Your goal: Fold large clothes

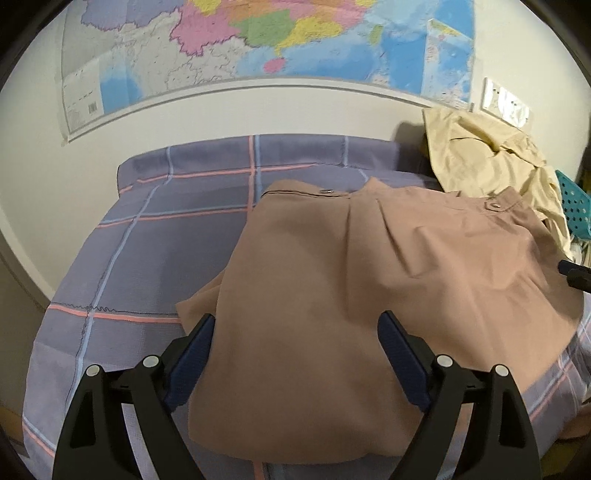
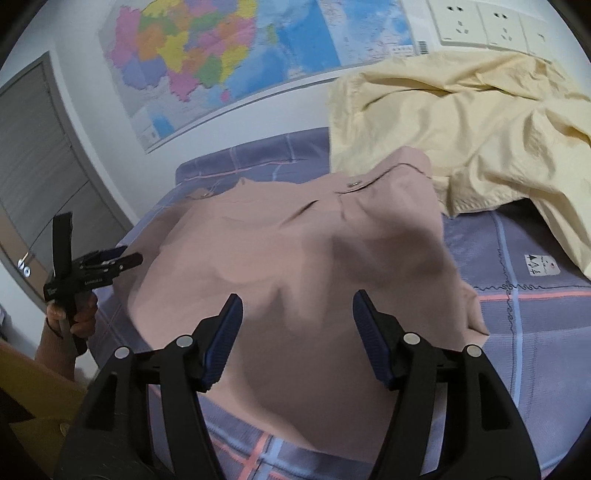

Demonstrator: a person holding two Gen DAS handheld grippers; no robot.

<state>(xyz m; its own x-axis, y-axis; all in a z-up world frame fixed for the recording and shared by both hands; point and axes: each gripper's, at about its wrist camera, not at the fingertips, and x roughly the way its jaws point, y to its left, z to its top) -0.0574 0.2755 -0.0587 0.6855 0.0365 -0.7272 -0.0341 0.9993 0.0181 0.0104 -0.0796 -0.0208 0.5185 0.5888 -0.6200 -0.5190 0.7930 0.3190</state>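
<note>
Two garments lie on the bed point(image 1: 155, 236), which is covered by one purple-grey plaid sheet with pink and pale blue stripes. The first is a tan garment point(image 1: 369, 266), spread fairly flat with two metal snaps visible along its far edge. The second is a pale yellow garment point(image 2: 461, 125), crumpled in a heap against the wall at the far right corner of the bed. One coloured map point(image 1: 258, 37) hangs on the wall above the bed. One row of white sockets point(image 2: 491, 22) sits to the right of the map. A grey door point(image 2: 40, 166) stands at the left in the right wrist view.

I carry two claws. My left claw point(image 1: 297, 325) stands wide open; both blue pads hang above the near part of the tan garment, pressing on nothing. My right claw point(image 2: 297, 306) is partly open and its jaws are opening; tan cloth shows in the gap beneath them, but neither pad grips it. In the right wrist view my left hand point(image 2: 74, 314), in a pinkish sleeve, holds the left claw's handle at the left edge of the bed.

The tan garment lies directly ahead of and below both claws, its near hem toward me. The yellow garment lies beyond it, overlapping its far right corner.
</note>
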